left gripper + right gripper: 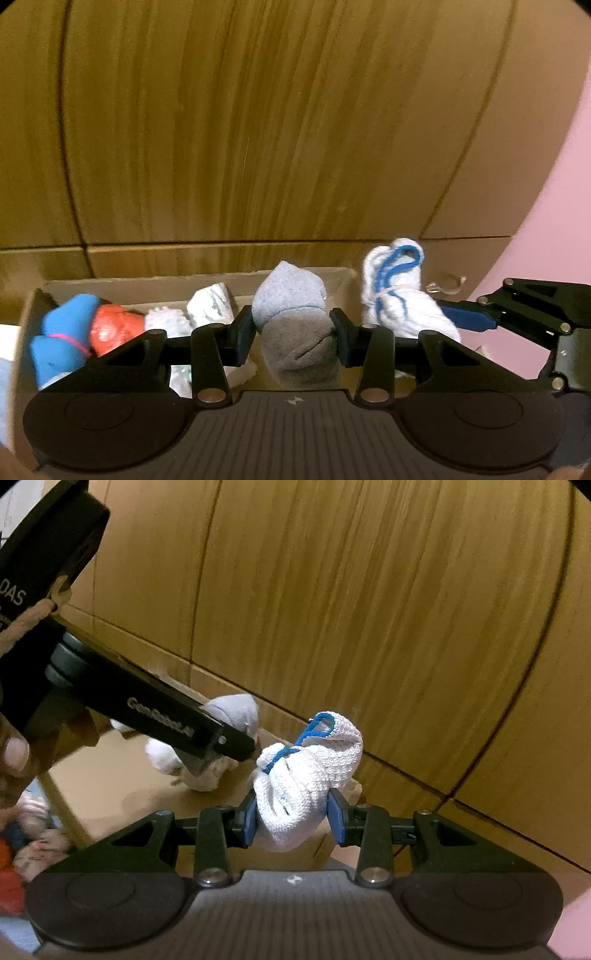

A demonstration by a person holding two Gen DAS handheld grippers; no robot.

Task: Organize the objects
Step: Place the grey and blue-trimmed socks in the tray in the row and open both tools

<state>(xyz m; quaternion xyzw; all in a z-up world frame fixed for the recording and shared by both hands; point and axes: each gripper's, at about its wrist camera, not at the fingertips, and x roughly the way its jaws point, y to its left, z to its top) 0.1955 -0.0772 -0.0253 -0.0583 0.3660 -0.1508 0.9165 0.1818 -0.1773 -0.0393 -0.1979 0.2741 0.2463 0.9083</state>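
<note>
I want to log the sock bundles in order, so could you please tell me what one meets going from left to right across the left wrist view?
Blue sock bundle → red bundle → white-and-grey marbled bundle → grey sock bundle in the left hand-held gripper → white bundle with blue trim in the right hand-held gripper.

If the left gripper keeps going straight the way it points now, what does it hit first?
Probably the far wall of the cardboard box. The left gripper, shut on the grey sock bundle, points over the box, with the wooden panel behind it. Depth is hard to judge.
</note>
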